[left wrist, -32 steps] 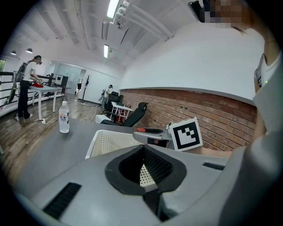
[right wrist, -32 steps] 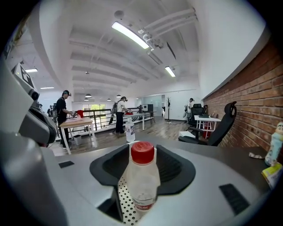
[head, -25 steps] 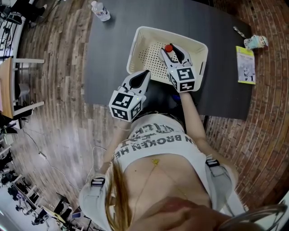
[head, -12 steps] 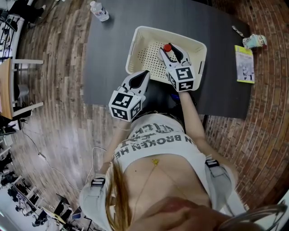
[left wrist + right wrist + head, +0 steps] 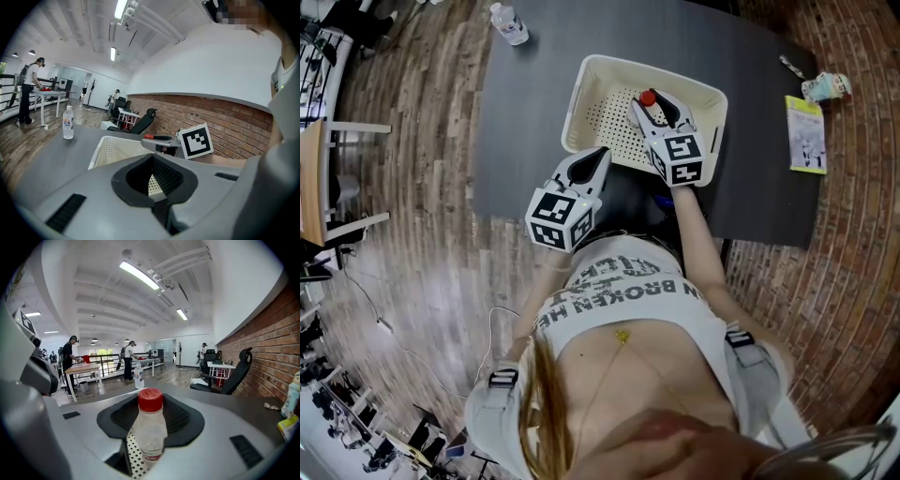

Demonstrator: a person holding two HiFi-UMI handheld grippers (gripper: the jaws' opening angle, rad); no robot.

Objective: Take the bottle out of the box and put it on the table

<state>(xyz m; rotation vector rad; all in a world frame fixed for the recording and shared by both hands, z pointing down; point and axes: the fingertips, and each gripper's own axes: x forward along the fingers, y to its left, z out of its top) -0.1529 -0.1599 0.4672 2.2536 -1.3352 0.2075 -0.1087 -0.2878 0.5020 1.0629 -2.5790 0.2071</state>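
A clear bottle with a red cap (image 5: 150, 425) stands upright between my right gripper's (image 5: 151, 420) black pads, which are shut on its body. In the head view that gripper (image 5: 656, 103) reaches into the white perforated box (image 5: 581, 103) on the dark table (image 5: 525, 122), with the red cap (image 5: 648, 98) at its tips. My left gripper (image 5: 599, 156) hangs at the box's near left corner, its fingers together and holding nothing. In the left gripper view the shut jaws (image 5: 154, 180) point at the box (image 5: 96, 157) and the right gripper (image 5: 161, 143).
A second water bottle (image 5: 508, 22) stands at the table's far left corner. A green booklet (image 5: 807, 136) and a small pale item (image 5: 825, 87) lie at the right end. Brick flooring runs on the right, wood flooring on the left. People stand at distant tables.
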